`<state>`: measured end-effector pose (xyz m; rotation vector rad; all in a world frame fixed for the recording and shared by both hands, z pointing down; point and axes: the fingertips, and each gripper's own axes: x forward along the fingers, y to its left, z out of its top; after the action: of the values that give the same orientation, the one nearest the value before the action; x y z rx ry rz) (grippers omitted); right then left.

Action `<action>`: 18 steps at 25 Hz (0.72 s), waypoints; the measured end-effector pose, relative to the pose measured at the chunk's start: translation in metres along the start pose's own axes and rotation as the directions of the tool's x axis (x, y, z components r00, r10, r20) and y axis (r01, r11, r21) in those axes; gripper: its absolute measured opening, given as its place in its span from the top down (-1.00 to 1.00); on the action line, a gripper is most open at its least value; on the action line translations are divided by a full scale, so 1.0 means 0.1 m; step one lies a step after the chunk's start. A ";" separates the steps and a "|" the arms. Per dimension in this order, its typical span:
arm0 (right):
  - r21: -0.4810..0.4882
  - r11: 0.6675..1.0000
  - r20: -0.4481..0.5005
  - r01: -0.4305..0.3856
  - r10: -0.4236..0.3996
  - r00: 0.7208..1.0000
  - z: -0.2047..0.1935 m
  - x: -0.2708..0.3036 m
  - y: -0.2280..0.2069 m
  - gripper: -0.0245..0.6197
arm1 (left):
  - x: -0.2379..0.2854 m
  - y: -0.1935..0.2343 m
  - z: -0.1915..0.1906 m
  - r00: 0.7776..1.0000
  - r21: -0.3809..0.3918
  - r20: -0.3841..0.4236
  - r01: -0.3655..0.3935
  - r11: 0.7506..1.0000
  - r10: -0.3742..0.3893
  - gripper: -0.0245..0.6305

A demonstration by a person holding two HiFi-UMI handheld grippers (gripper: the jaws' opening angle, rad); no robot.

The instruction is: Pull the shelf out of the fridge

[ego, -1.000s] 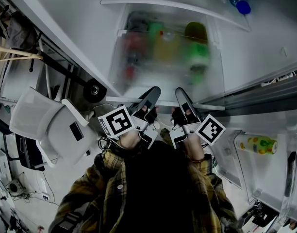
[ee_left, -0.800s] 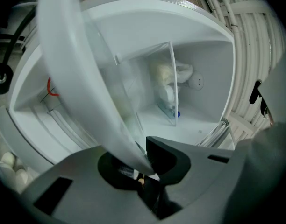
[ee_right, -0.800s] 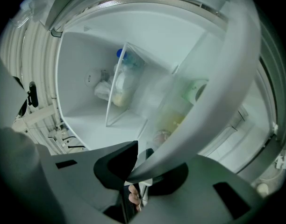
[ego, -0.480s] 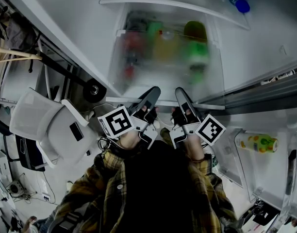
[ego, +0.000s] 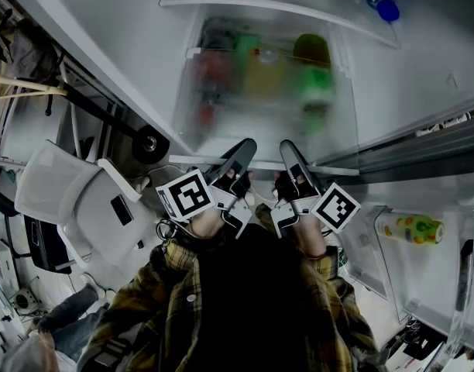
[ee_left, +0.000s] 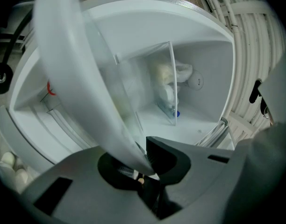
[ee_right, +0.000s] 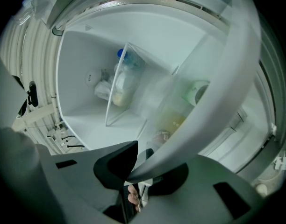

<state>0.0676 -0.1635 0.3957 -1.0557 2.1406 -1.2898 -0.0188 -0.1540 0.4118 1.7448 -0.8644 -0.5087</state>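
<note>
Tightly, fingers (ee_left: 170, 158) on shelf (ego: 262, 121) front edge.

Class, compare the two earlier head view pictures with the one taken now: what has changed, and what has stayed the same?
One thing changed: a person's leg has come into the lower left corner of the head view. The left gripper and right gripper stayed clamped on the front rim of the shelf, which has not slid out any further; the bottles inside it have not shifted.
</note>
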 end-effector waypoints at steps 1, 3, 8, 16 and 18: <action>0.000 1.000 0.000 0.000 0.000 1.000 0.00 0.00 0.00 0.70 | 0.00 0.01 0.00 1.000 -0.002 -0.002 -0.008 1.000 0.008 0.77; 0.001 1.000 0.001 0.001 -0.001 1.000 0.00 0.00 0.00 0.70 | 0.00 0.01 0.00 1.000 -0.002 -0.002 -0.006 1.000 0.006 0.77; 0.006 1.000 0.002 0.001 -0.001 1.000 0.00 0.00 0.00 0.70 | 0.00 0.00 0.00 1.000 0.004 -0.002 0.001 1.000 -0.001 0.77; 0.008 1.000 0.000 0.000 0.000 1.000 0.00 -0.01 0.00 0.70 | 0.04 -0.10 0.01 0.998 0.011 0.007 0.056 0.998 -0.056 0.77; 0.008 1.000 0.000 -0.001 0.001 1.000 0.00 0.00 0.00 0.70 | 0.03 -0.07 0.01 0.999 0.009 0.004 0.035 0.999 -0.035 0.77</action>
<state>0.0680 -0.1634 0.3953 -1.0507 2.1345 -1.2967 -0.0158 -0.1554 0.4056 1.7702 -0.8421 -0.5326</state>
